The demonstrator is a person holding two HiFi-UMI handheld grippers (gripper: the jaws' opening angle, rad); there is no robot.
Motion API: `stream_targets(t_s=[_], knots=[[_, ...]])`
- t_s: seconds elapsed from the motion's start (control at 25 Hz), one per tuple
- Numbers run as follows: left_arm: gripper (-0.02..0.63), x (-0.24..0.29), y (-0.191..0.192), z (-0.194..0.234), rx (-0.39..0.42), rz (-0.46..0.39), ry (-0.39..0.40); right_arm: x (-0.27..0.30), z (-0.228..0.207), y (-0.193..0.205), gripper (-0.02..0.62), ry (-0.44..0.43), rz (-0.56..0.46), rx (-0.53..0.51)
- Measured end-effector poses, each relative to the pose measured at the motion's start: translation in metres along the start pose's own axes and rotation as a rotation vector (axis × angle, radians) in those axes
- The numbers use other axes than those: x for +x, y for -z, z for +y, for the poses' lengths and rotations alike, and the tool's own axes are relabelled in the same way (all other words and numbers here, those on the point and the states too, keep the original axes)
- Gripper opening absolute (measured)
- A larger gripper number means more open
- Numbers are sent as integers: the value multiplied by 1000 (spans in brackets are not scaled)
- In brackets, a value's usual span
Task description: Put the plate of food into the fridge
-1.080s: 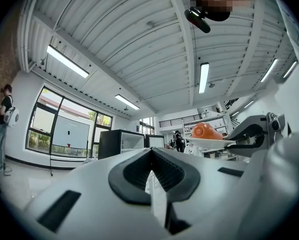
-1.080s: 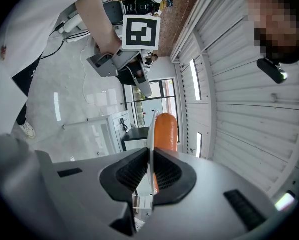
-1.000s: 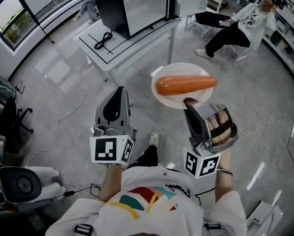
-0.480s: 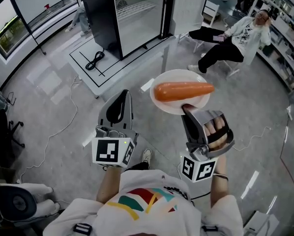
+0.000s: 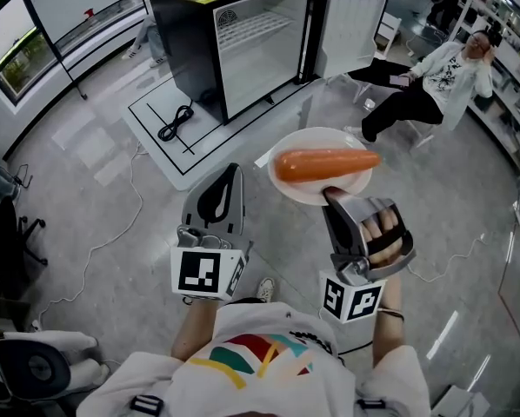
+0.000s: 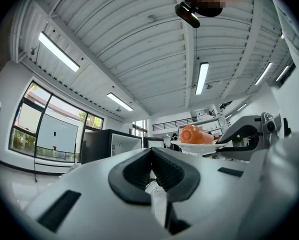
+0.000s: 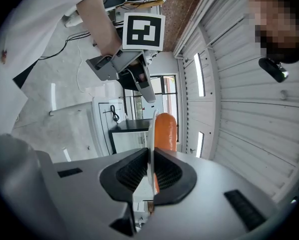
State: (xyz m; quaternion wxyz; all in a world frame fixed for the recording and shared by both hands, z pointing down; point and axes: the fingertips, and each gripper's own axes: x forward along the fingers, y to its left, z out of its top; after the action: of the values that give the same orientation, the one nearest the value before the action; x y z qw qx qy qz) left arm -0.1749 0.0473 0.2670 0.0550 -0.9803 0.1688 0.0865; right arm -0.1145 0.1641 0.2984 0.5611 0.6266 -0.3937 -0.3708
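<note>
The fridge stands at the upper centre of the head view on a white tabletop, with its door swung open and a wire shelf showing inside. The plate hangs in mid-air at centre right, well short of the fridge, held by its near rim alone. It looks stiff, glazed and probably breakable. A rim grip leaves its weight levering outward, so it likely needs keeping level. The carrot lies loose across it, round enough to roll off if the plate tips. The right gripper is clamped narrowly on that rim. The left gripper, to the lower left of the plate, has its jaws together on nothing and could steady the far rim.
</note>
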Motion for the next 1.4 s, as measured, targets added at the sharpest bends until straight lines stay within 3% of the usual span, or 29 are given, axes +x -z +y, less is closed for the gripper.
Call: stream_targets(t_s=[0.64, 0.8, 0.92, 1.08, 1.4], knots=[[7, 64, 26, 48, 0, 19, 10, 81, 9, 12, 29, -35, 14, -4], [6, 70, 37, 54, -34, 40, 16, 91, 17, 11, 31, -65, 11, -2], [6, 71, 41, 54, 13, 55, -1, 95, 19, 12, 31, -67, 6, -4], [6, 75, 48, 59, -26, 64, -6, 103, 17, 11, 32, -65, -18, -7], [6, 91, 54, 78, -21, 70, -65, 128, 19, 21, 32, -51, -63, 15]])
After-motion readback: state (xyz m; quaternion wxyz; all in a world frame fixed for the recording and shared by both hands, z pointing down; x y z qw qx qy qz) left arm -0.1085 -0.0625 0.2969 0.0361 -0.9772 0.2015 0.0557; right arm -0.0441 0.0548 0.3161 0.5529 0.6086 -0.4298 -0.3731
